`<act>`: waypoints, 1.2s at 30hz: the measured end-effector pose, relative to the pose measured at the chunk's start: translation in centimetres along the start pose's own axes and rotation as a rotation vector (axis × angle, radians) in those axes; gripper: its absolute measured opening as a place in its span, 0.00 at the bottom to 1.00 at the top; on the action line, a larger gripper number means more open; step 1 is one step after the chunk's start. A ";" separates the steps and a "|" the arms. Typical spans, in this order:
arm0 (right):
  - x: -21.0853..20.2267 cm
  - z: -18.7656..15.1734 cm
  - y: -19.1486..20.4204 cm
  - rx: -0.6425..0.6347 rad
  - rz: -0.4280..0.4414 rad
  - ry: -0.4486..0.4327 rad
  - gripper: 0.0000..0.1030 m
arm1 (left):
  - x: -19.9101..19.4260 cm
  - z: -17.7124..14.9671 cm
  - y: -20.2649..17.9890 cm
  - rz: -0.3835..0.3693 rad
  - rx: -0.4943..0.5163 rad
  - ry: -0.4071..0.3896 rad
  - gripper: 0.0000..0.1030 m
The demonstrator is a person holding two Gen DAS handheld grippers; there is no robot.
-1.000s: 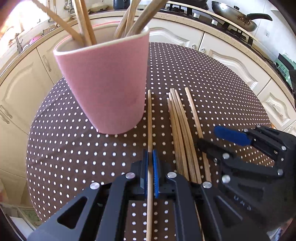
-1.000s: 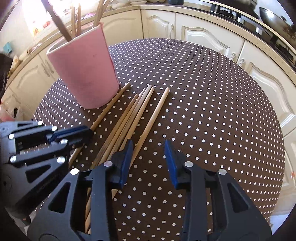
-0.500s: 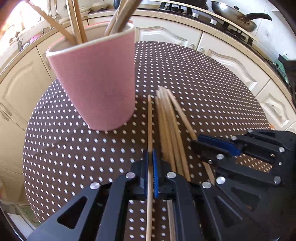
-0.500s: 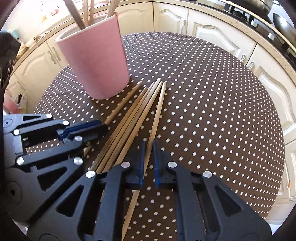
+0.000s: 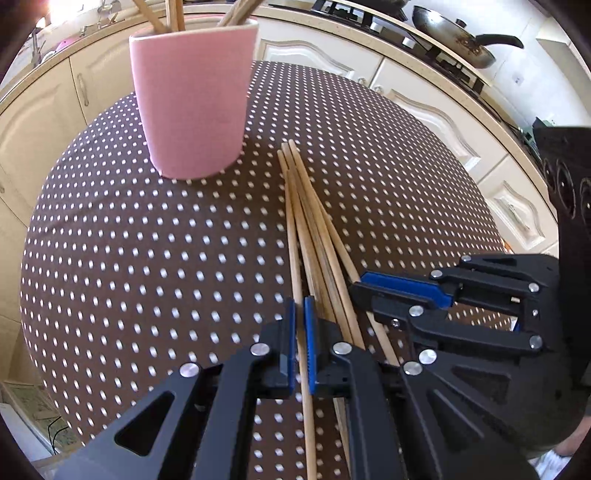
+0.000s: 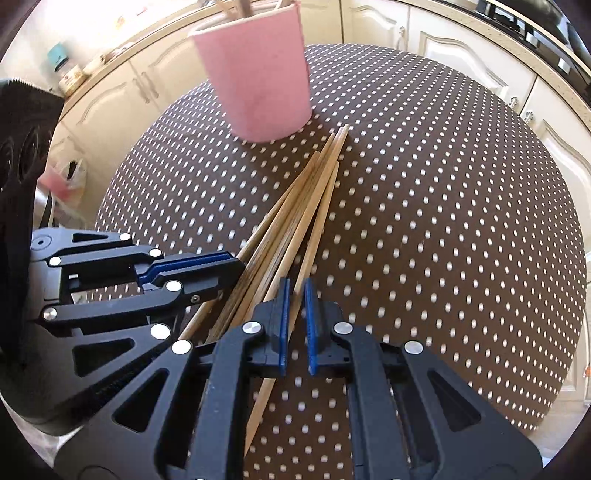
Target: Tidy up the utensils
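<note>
Several wooden chopsticks (image 5: 314, 229) lie in a bundle on the brown dotted table, pointing at a pink cup (image 5: 192, 99) that holds more sticks. My left gripper (image 5: 299, 314) is shut on the leftmost chopstick (image 5: 293, 236), lifted slightly. My right gripper (image 6: 295, 295) is shut on the rightmost chopstick (image 6: 321, 214). The cup (image 6: 258, 74) and bundle (image 6: 295, 214) also show in the right wrist view. Each gripper shows in the other's view, the right one (image 5: 399, 291) and the left one (image 6: 207, 266).
The round table's edge (image 5: 37, 229) drops off to the left and front. Cream kitchen cabinets (image 5: 424, 92) ring the table. A frying pan (image 5: 454, 33) sits on the hob behind.
Both grippers pulled back from the cup, each with its chopstick. The right gripper, open a second ago, has shut on the rightmost chopstick. The cup looks farther away.
</note>
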State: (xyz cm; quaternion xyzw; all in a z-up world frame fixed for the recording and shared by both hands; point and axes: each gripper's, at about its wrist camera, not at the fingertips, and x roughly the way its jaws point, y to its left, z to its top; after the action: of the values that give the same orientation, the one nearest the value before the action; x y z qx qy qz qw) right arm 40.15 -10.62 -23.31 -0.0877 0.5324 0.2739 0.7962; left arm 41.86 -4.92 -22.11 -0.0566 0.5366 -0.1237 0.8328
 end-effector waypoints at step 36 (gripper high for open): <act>-4.0 -3.4 -3.8 0.046 -0.061 0.021 0.06 | -5.8 -3.9 2.9 0.082 0.003 -0.076 0.05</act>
State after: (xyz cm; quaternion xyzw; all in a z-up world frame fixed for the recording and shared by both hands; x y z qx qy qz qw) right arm 38.32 -16.58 -21.76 -0.0885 0.5437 0.2361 0.8005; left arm 36.48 -0.39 -19.35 -0.0381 0.5061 -0.0878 0.8571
